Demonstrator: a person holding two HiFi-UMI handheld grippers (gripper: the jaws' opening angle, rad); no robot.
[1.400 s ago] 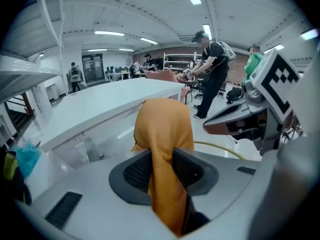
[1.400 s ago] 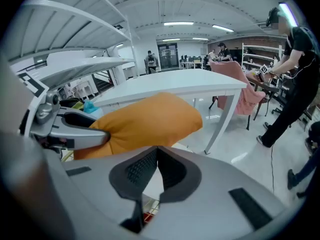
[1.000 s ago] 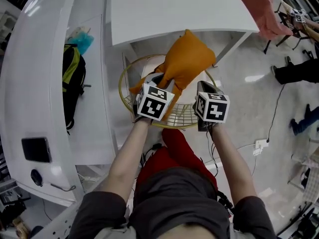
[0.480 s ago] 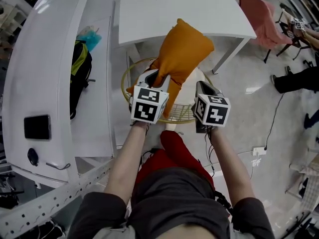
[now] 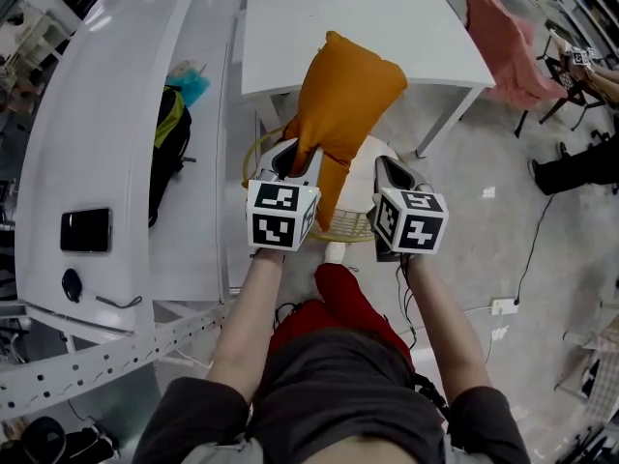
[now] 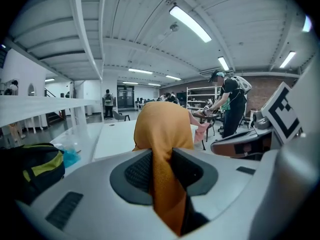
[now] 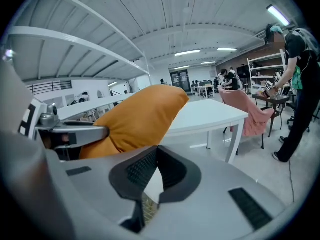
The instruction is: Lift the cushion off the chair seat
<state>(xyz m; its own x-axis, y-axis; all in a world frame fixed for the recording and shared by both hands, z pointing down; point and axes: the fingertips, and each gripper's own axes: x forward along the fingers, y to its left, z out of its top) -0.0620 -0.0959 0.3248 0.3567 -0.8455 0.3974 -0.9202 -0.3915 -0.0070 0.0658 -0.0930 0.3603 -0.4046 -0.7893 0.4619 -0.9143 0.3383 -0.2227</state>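
Observation:
The orange cushion (image 5: 343,90) hangs in the air above the gold wire chair (image 5: 350,228), clear of its seat. My left gripper (image 5: 295,155) is shut on a lower corner of it. In the left gripper view, a fold of the cushion (image 6: 162,126) is pinched between the pads of that gripper (image 6: 162,156). My right gripper (image 5: 387,167) hovers just right of the cushion, not touching it. In the right gripper view the cushion (image 7: 145,114) bulges to the left, and the right gripper (image 7: 156,151) has its tips together with nothing between them.
A white table (image 5: 368,27) stands just beyond the chair. A long white counter (image 5: 106,114) runs along the left, with a black and yellow backpack (image 5: 169,148) beside it. A pink cloth (image 5: 498,37) drapes over a chair at the back right, and a person's legs (image 5: 580,153) show far right.
Both grippers have risen. The cushion has gone up with the left gripper and now hangs higher above the chair seat, nearer the white table.

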